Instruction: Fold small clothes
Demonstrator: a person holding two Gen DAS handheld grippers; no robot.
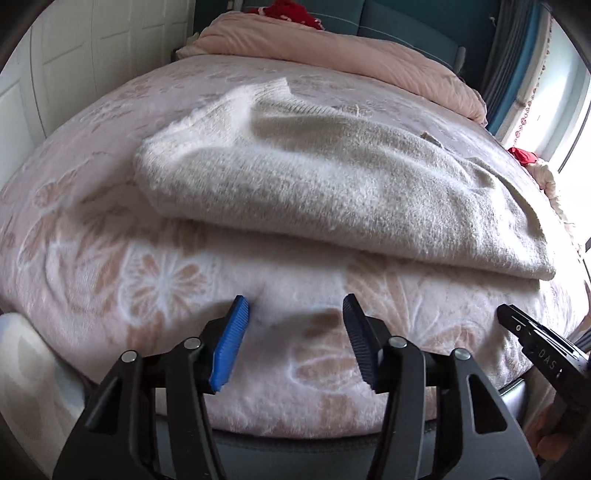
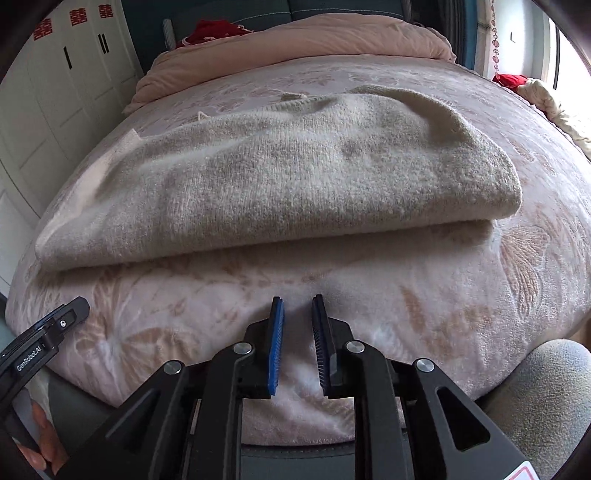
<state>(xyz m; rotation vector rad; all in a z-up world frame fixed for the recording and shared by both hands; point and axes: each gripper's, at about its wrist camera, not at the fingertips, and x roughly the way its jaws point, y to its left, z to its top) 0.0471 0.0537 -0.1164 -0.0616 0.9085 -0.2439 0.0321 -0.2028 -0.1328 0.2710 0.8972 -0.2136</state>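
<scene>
A beige fuzzy knitted sweater (image 1: 314, 184) lies folded on the bed, its folded edge facing me; it also shows in the right wrist view (image 2: 295, 184). My left gripper (image 1: 295, 306) is open and empty, hovering over the blanket just in front of the sweater's near edge. My right gripper (image 2: 298, 302) is open with a narrow gap between its blue pads, empty, also just in front of the sweater. The right gripper's body shows at the lower right of the left wrist view (image 1: 535, 343), and the left gripper's body at the lower left of the right wrist view (image 2: 44, 332).
The bed is covered with a pink floral blanket (image 1: 166, 280). A rolled pink quilt (image 2: 295, 40) and a red item (image 2: 210, 31) lie at the far end. White wardrobe doors (image 2: 55, 92) stand on the left, a window (image 1: 565, 92) on the right.
</scene>
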